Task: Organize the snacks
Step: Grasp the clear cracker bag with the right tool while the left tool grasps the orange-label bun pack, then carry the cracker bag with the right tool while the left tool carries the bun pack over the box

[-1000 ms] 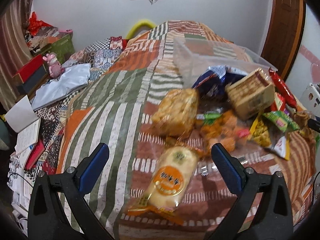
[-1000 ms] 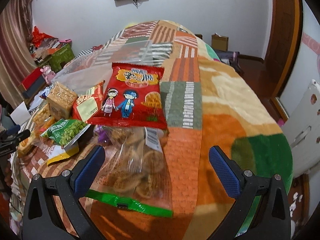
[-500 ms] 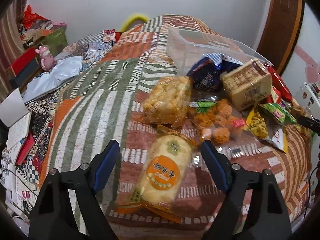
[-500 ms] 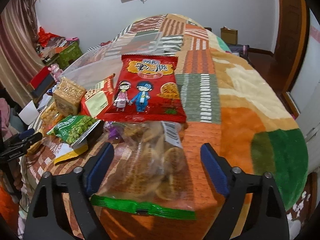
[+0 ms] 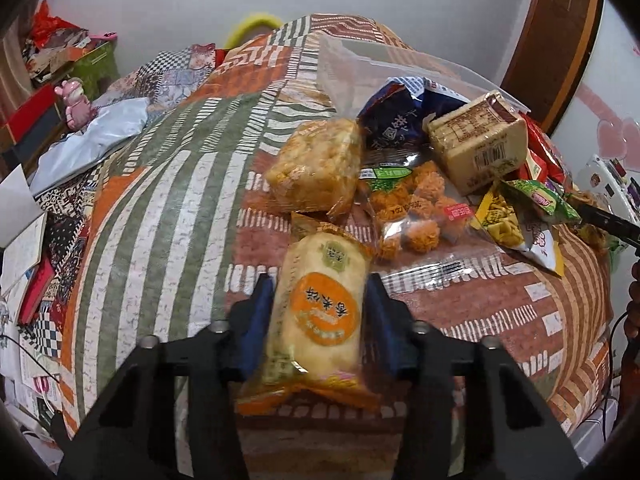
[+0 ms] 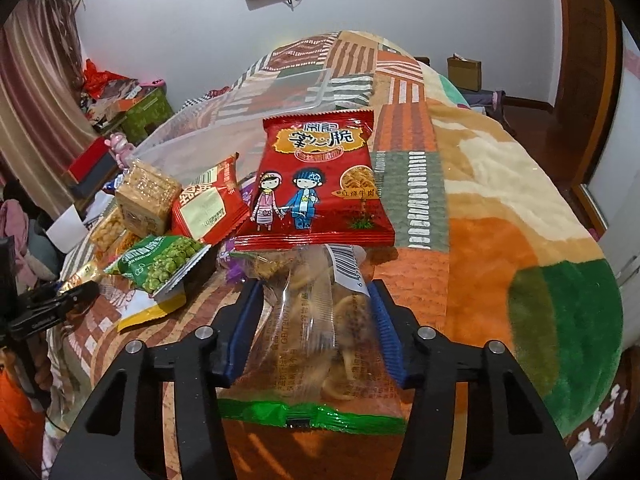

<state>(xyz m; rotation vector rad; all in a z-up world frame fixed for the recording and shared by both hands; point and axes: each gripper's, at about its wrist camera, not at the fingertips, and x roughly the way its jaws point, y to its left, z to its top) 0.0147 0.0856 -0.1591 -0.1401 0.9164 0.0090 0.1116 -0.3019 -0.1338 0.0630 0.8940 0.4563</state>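
Both grippers closing on snack packs at the near edge of the pile; pick-up step in hand.

Left gripper (image 5: 320, 304): jaws have just been closing, pads now pressing the rice-cracker pack (image 5: 320, 312) at 6 o'clock. Right gripper (image 6: 314, 320): jaws have just been closing, pinching the clear chip bag (image 6: 316, 332) at 6 o'clock. Next, judged: lift both and carry to the clear plastic bin (image 5: 384, 60) at 12 o'clock. Count, left view: one puffed-rice block (image 5: 316, 168), one wafer pack (image 5: 478, 140), one blue bag (image 5: 396, 120). Right view: one red noodle-snack bag (image 6: 316, 184), one green-pea pack (image 6: 160, 264).
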